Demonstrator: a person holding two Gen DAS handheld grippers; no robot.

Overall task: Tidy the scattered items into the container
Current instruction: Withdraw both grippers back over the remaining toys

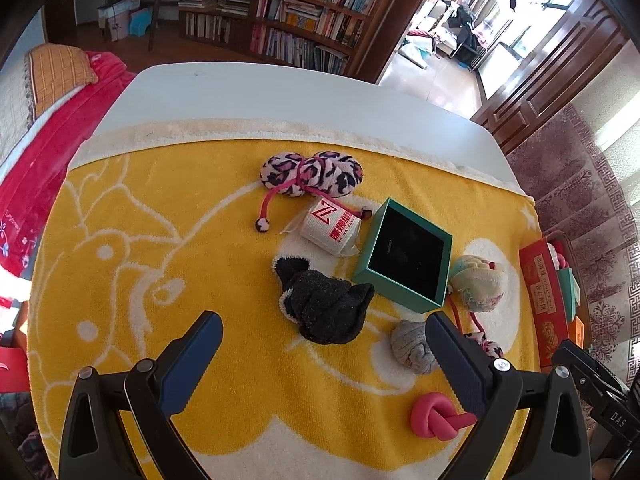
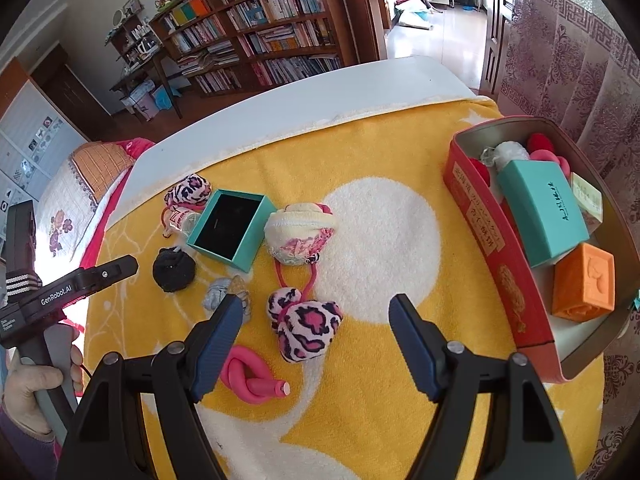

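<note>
Both grippers hover above the near part of a counter [image 1: 280,96] covered by a yellow-and-white towel [image 2: 380,420], each with its jaws spread wide and nothing between them. Nearest the left gripper [image 1: 324,360], close to the counter's near edge, lies a pink knotted tube [image 1: 436,420], which in the right wrist view sits just beside the right gripper's [image 2: 316,344] left finger. Ahead of the right gripper rests a pink leopard-print plush [image 2: 306,330], joined by a pink cord to a cream and pink sock ball [image 2: 300,232] further in. A small grey sock bundle [image 1: 412,346] lies near the left gripper's right finger, and a black sock bundle [image 1: 328,304] sits ahead of that gripper, toward the middle of the counter. Beyond it stands an open teal box [image 1: 404,256] with a black lining, tilted, with a white roll marked with a red Z [image 1: 330,226] just beside its left side. Further still, near the far edge of the towel, lies a second leopard-print plush [image 1: 312,174]. At the counter's right edge stands the red tin container [image 2: 496,240], already holding a teal closed box [image 2: 544,212], an orange block [image 2: 582,284], and red and pink pieces at its far end. Bookshelves [image 1: 288,12] line the wall behind.
</note>
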